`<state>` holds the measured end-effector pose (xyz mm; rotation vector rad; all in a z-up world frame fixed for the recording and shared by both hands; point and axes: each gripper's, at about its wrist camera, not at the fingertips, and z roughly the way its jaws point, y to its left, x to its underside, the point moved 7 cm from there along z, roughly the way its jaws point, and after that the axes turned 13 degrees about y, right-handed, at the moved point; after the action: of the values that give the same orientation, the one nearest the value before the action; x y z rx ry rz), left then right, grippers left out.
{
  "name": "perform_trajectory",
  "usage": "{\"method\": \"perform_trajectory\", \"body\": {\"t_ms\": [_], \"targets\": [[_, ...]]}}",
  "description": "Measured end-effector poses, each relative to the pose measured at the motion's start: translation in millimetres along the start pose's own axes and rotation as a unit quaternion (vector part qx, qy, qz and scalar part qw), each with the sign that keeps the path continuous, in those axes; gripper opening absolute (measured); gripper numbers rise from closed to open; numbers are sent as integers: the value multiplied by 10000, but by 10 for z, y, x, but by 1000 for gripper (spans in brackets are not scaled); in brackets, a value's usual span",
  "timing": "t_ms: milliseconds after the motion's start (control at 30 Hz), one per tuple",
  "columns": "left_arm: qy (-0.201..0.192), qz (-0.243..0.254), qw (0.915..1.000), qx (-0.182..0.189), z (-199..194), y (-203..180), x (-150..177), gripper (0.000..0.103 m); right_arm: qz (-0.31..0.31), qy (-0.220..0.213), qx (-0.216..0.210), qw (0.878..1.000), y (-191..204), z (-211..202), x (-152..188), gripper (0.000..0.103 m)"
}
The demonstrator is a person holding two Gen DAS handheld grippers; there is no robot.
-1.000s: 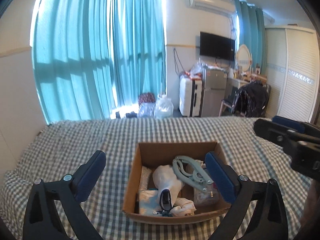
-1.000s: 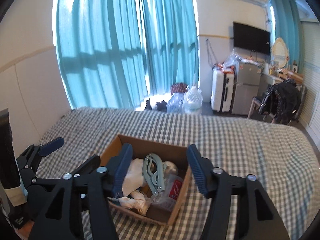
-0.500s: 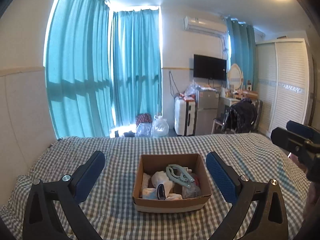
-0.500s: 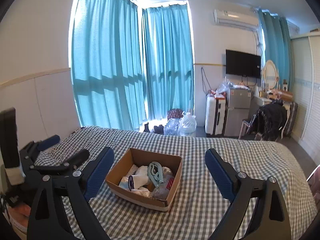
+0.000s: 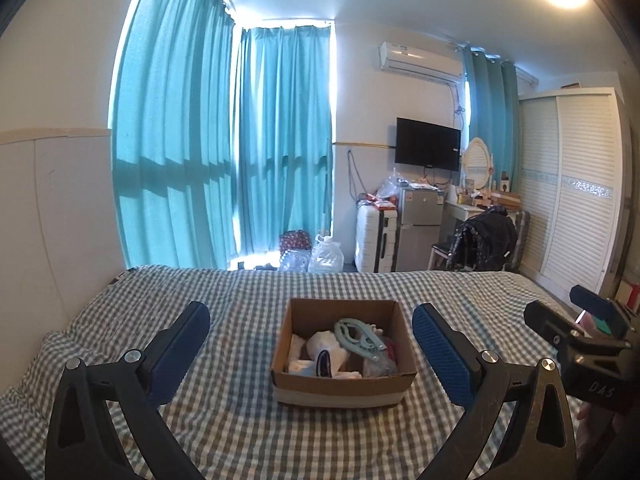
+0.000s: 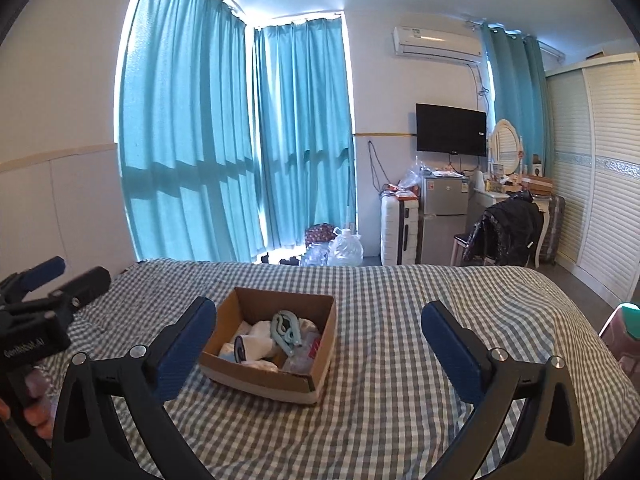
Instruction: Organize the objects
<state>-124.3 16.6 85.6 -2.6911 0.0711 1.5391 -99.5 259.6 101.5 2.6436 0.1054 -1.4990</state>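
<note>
An open cardboard box (image 5: 344, 386) sits on the checked bed cover; it also shows in the right wrist view (image 6: 268, 378). It holds a pale green folding hanger (image 5: 357, 338) (image 6: 285, 329), white cloth items (image 5: 326, 344) and small packets. My left gripper (image 5: 312, 334) is open and empty, held back from the box and above the bed. My right gripper (image 6: 320, 330) is open and empty, to the right of the box. Each gripper shows at the edge of the other's view.
The checked bed (image 5: 248, 304) spreads around the box. Beyond its far edge are teal curtains (image 5: 280, 140), water jugs (image 5: 326, 258), a white suitcase (image 5: 376, 238), a small fridge (image 5: 420, 224), a chair with a dark jacket (image 5: 484, 240) and a white wardrobe (image 5: 576, 184).
Both grippers have pulled back and up from the box, which now looks smaller and farther. The right gripper's jaws have opened wider. The box contents have not moved.
</note>
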Motion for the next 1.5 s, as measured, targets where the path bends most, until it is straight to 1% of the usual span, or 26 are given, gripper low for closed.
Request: {"method": "perform_trajectory", "body": {"t_ms": [133, 233, 333, 400, 467, 567, 733, 1500], "targets": [[4, 198, 9997, 107, 127, -71, 173, 103, -55, -22, 207, 9998, -28, 182, 198, 103], [95, 310, 9995, 20, 255, -115, 300, 103, -176, 16, 322, 9993, -14, 349, 280, 103], [225, 221, 9995, -20, 366, -100, 425, 103, -247, 6, 392, 9989, 18, 445, 366, 103], [293, 139, 9994, -127, 426, -65, 495, 103, -262, -13, 412, 9988, 33, 493, 415, 103], [333, 89, 9991, -237, 467, -35, 559, 103, -283, 80, 420, 9987, 38, 561, 472, 103], [373, 88, 9988, -304, 489, -17, 621, 103, -279, 178, 415, 9986, 35, 629, 536, 103], [441, 94, 9983, -372, 507, 2, 660, 103, -265, 208, 382, 9987, 52, 639, 563, 103], [482, 111, 9983, -312, 468, 6, 670, 103, -199, 289, 280, 9990, 145, 623, 593, 103]]}}
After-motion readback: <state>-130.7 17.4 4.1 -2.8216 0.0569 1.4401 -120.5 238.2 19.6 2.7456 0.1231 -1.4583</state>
